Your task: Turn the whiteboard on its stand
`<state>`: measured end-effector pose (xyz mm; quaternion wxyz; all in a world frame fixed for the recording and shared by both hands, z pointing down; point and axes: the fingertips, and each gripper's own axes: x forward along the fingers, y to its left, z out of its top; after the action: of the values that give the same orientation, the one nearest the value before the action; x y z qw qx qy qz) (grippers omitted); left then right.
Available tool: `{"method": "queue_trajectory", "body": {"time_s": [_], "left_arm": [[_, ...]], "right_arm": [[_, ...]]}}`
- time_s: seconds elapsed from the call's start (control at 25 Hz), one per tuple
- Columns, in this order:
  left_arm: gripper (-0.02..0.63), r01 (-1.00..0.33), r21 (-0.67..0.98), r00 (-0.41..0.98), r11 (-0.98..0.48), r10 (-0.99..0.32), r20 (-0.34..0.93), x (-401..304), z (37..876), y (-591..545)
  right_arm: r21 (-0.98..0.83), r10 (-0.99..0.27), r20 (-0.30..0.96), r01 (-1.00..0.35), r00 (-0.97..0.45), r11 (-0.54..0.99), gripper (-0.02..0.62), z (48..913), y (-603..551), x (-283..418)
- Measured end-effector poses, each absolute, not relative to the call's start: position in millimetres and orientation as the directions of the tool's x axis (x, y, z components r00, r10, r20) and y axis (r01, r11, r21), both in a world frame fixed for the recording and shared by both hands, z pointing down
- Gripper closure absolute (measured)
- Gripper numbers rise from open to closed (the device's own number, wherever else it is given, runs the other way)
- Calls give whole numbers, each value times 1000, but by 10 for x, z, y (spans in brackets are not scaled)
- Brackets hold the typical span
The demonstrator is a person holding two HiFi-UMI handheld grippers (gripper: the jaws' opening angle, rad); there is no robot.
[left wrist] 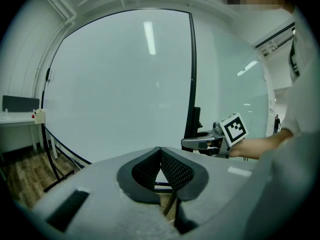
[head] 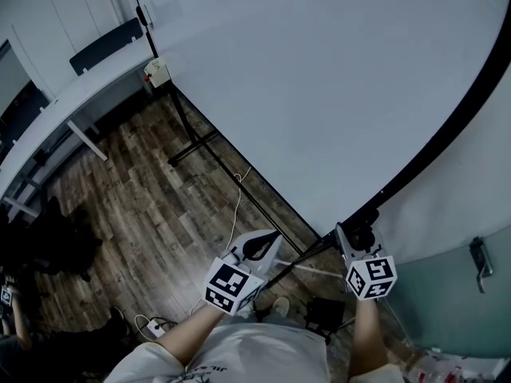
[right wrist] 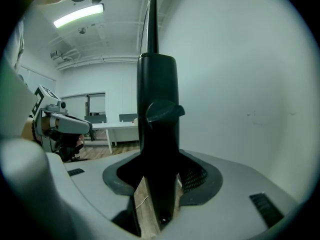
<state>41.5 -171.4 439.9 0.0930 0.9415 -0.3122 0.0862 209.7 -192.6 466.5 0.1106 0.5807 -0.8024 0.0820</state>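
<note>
My right hand-held gripper (right wrist: pixel 157 194) is clenched on the black upright post (right wrist: pixel 157 99) of the stand. The post fills the gap between the jaws, and a black knob (right wrist: pixel 164 111) juts from it just above them. In the head view this right hand-held gripper (head: pixel 357 242) sits at the lower end of the whiteboard (head: pixel 319 86), where the board's black frame edge (head: pixel 447 134) comes down to the post.

My left hand-held gripper (left wrist: pixel 160 154) has its jaws closed tip to tip with nothing between them. In the head view the left hand-held gripper (head: pixel 257 247) hangs near the right one and clear of the board.

The whiteboard's plain white face fills most of the head view. The stand's black legs (head: pixel 192 144) rest on the wooden floor (head: pixel 136 214), and a white cable (head: pixel 235 206) lies beside them. A white counter (head: pixel 72 102) stands well apart, along the far wall.
</note>
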Motion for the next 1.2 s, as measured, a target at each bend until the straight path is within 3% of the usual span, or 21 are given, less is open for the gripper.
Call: {"method": "queue_trajectory", "body": {"time_s": [0.56, 0.92, 1.2], "left_arm": [[595, -592, 127, 800, -796, -560, 216, 424, 4380, -1562], [595, -603, 131, 792, -787, -571, 216, 351, 4392, -1403], [595, -622, 138, 778, -771, -588, 221, 256, 4461, -1316]], "right_arm": [[-38, -926, 285, -968, -247, 246, 410, 4661, -1566, 2177], [-68, -913, 285, -956, -291, 284, 411, 4558, -1233, 1802], [-75, -876, 312, -929, -368, 363, 475, 4574, -1176, 1328]]}}
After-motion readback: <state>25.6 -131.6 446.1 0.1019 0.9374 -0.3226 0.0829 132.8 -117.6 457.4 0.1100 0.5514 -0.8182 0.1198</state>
